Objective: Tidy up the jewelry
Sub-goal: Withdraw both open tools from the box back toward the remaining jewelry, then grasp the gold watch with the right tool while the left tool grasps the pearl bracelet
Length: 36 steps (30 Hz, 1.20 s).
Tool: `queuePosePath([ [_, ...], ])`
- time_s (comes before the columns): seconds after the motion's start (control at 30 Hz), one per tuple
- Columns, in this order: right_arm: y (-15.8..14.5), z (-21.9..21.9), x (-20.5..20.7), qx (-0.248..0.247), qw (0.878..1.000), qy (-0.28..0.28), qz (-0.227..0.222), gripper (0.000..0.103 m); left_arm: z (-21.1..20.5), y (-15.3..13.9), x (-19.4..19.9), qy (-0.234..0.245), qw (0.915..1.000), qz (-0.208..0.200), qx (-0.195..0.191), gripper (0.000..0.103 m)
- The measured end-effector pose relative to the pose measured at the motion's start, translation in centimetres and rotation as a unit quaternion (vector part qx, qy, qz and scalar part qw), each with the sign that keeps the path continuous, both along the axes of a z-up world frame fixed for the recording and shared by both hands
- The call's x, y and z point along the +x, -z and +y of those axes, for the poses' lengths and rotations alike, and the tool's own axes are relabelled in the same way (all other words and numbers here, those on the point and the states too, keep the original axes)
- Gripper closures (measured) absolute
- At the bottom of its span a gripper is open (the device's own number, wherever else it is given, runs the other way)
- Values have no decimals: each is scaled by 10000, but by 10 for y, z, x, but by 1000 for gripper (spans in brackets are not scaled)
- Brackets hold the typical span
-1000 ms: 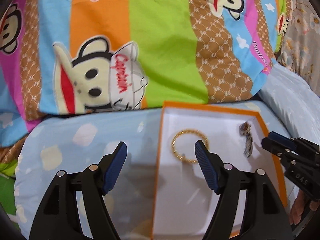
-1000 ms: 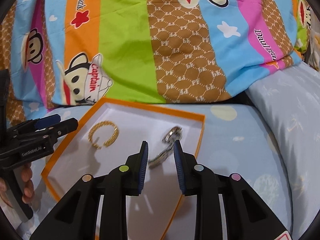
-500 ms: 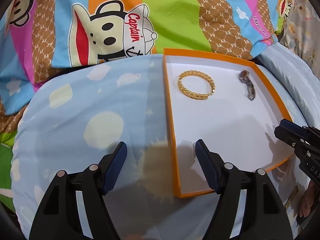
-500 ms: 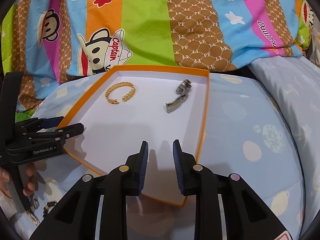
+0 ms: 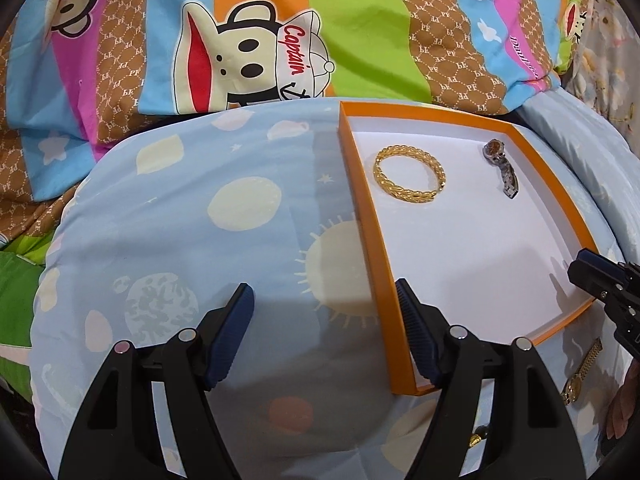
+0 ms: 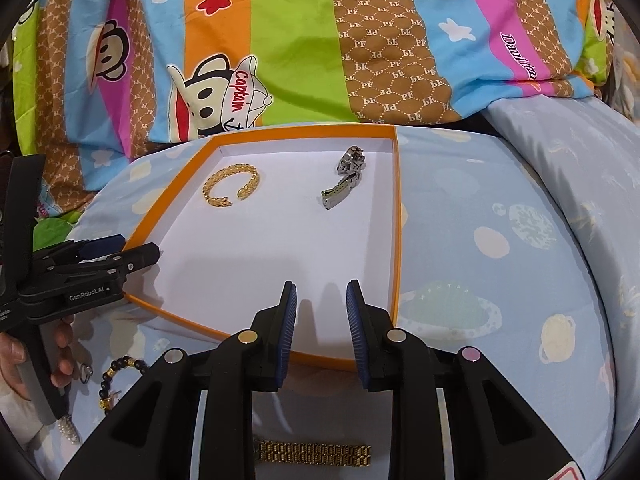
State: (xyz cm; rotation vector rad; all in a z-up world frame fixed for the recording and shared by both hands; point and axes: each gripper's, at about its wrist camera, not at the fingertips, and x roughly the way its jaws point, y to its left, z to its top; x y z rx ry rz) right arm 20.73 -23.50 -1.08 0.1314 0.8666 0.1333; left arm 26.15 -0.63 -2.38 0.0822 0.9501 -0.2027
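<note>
**Jewelry tray on the bed**

Blue planet-print bedding (image 6: 500, 240) carries an orange-rimmed tray (image 6: 397, 216). Inside, a gold bracelet (image 6: 231, 187) lies at 10 o'clock and a silver watch (image 6: 345, 179) at 1 o'clock. Left gripper (image 5: 324, 332) spread wide, empty; right gripper (image 6: 321, 322) partly parted, empty.

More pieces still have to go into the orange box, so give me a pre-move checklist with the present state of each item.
1. Right gripper free to grasp: ok, fingers apart with nothing between them.
2. Left gripper free: ok, wide open and holding nothing.
3. Room in the orange box: ok, only the gold bangle and the silver watch lie in it, near the far end.
4. Next piece in sight: ok, a gold watch lies on the blue bedding outside the box, near the right gripper.
5. Other loose pieces located: ok, the black bead bracelet lies by the left hand.
6. Grippers clear of each other: ok, they sit at opposite sides of the box.
</note>
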Motion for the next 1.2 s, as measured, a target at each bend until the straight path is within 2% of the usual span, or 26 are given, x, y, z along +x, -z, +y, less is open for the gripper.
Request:
queuePosePath([
  [0.07, -6, -3, -6, 98, 9999, 61, -76, 78, 1, -5, -2, -20, 10000, -45, 21, 35],
  [0.27, -24, -4, -47, 49, 9992, 7, -390, 75, 18, -47, -25, -53, 9985, -499, -214, 35],
  [0.33, -24, -3, -61, 1, 9991, -42, -412, 75, 24, -61, -41, -19, 9976, -658, -220, 34],
  [0.4, -21, -2, -77, -80, 9991, -81, -404, 75, 29, -70, -57, 38, 9971, -747, -167, 29],
  [0.5, -14, -2, -97, -93, 9993, -135, -331, 75, 37, -72, -89, 119, 9964, -839, -17, 26],
  [0.63, -4, -3, -121, 14, 9997, -141, -202, 72, 52, -55, -130, 247, 9981, -567, -17, 25],
  [0.8, 4, 0, -143, 174, 9997, -116, -134, 68, 71, -28, -171, 142, 9998, -143, -32, 25],
  [0.87, 5, 0, -148, 201, 9997, -83, -131, 68, 77, -20, -182, 20, 9999, 79, -147, 25],
  [0.97, 6, 1, -151, 258, 9996, -15, -120, 66, 87, -10, -201, -309, 9967, 455, -603, 25],
  [1.07, 7, 1, -152, 269, 9996, 29, -122, 66, 83, -10, -210, -574, 9944, 490, -741, 25],
  [1.2, 7, 1, -151, 283, 9995, 35, -116, 66, 70, -14, -202, -678, 9928, 499, -847, 25],
])
